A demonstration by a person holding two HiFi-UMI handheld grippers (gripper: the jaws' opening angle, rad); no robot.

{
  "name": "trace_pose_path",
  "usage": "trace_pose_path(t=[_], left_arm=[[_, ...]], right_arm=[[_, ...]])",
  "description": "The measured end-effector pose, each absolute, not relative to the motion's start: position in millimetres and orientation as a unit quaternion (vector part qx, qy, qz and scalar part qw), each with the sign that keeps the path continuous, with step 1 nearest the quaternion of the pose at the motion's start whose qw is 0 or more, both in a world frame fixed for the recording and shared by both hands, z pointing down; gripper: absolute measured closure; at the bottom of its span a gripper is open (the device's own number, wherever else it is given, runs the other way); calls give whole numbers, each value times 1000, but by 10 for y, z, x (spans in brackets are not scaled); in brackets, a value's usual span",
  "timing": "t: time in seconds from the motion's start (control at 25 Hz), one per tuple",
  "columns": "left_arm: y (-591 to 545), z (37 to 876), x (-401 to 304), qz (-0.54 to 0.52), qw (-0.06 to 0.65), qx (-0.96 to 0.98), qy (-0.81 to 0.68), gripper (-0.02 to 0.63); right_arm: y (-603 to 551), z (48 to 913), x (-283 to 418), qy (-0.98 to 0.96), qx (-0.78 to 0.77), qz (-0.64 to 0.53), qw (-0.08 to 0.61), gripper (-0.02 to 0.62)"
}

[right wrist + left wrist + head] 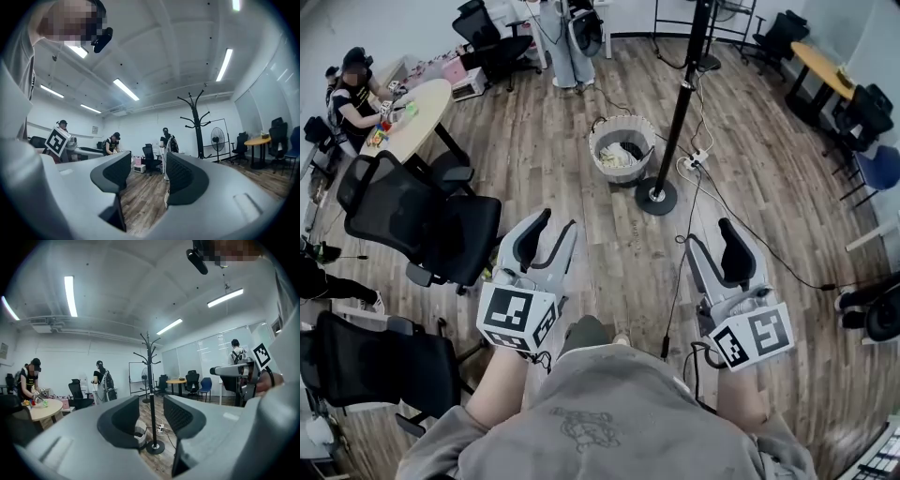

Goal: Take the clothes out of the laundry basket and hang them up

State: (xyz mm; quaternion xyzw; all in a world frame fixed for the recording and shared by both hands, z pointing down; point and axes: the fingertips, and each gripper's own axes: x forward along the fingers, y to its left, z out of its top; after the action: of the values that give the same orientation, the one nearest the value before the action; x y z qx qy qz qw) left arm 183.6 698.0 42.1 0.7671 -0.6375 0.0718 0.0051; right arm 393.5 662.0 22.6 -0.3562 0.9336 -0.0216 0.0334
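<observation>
Head view: the laundry basket (622, 147), with clothes inside, sits on the floor just left of the coat stand (682, 94). The left gripper (553, 225) and right gripper (712, 242) are both well short of that stand.

Left gripper view: its 2 jaws are spread and empty, with the stand straight beyond them and the basket at its foot.

Right gripper view: its 2 jaws are spread and empty, left of the stand.

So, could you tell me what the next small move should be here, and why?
Probably step forward and lower the left gripper toward the laundry basket. Both it and the right gripper stand open and empty. The clothes lie in the basket on the floor well ahead, beside the coat stand, whose hooks look bare.
</observation>
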Motion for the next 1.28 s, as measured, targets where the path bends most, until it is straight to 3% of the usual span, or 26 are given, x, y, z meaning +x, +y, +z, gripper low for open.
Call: trace_pose_path(t=[0.56, 1.28], left_arm=[[6363, 595, 1306, 76, 22, 759, -646, 454], [4384, 741, -243, 76, 42, 766, -637, 454]], right_arm=[[5910, 381, 3516, 932, -361, -23, 3, 347], [3922, 599, 2048, 923, -381, -42, -37, 348]])
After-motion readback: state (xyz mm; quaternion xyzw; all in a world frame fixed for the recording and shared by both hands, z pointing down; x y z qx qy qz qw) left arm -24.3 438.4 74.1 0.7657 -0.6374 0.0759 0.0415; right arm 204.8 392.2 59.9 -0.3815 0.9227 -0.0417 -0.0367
